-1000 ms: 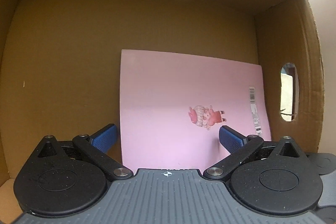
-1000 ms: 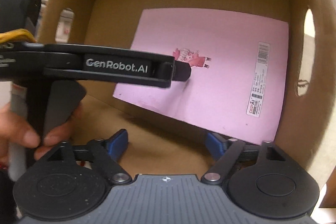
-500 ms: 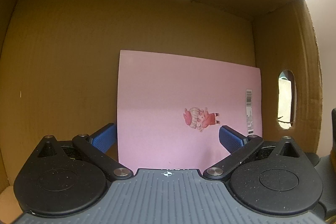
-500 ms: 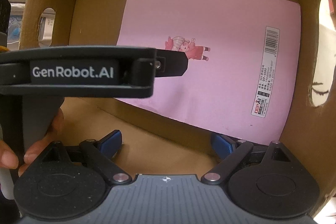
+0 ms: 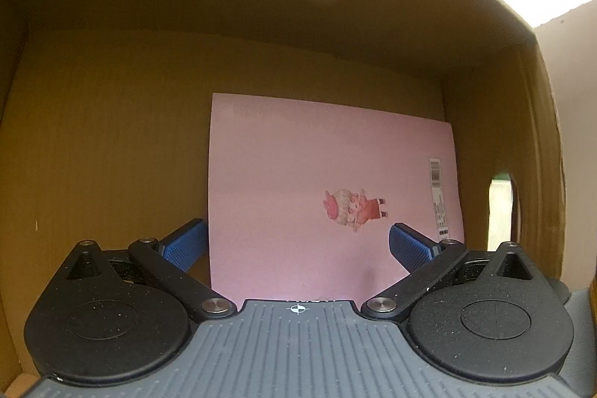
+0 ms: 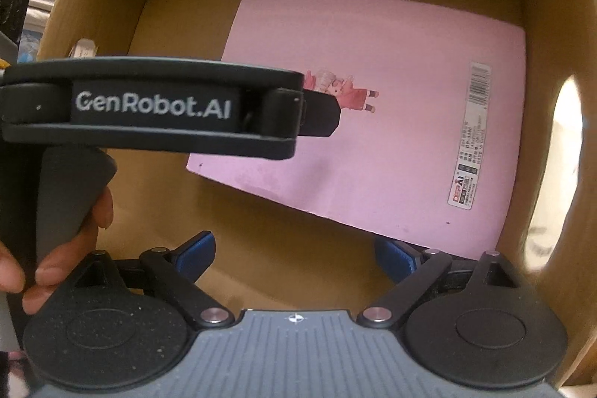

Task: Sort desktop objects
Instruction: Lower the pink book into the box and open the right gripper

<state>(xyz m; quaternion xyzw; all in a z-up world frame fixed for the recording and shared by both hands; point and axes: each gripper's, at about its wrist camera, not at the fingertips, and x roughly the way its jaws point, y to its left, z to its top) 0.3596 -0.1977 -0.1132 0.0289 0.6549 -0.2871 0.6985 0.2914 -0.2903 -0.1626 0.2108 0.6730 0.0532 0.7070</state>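
- We're looking down into the cardboard box [image 5: 112,137], and the pink notebook [image 5: 298,174] lies flat on its floor, pushed to the right wall.
- Our left gripper [image 5: 296,243] hovers over it, jaws wide, nothing gripped.
- Our right gripper [image 6: 294,250] has just been opening; its jaws stand wide and empty at the notebook's near edge.

Blurred clutter [image 6: 41,28] outside, indistinct.
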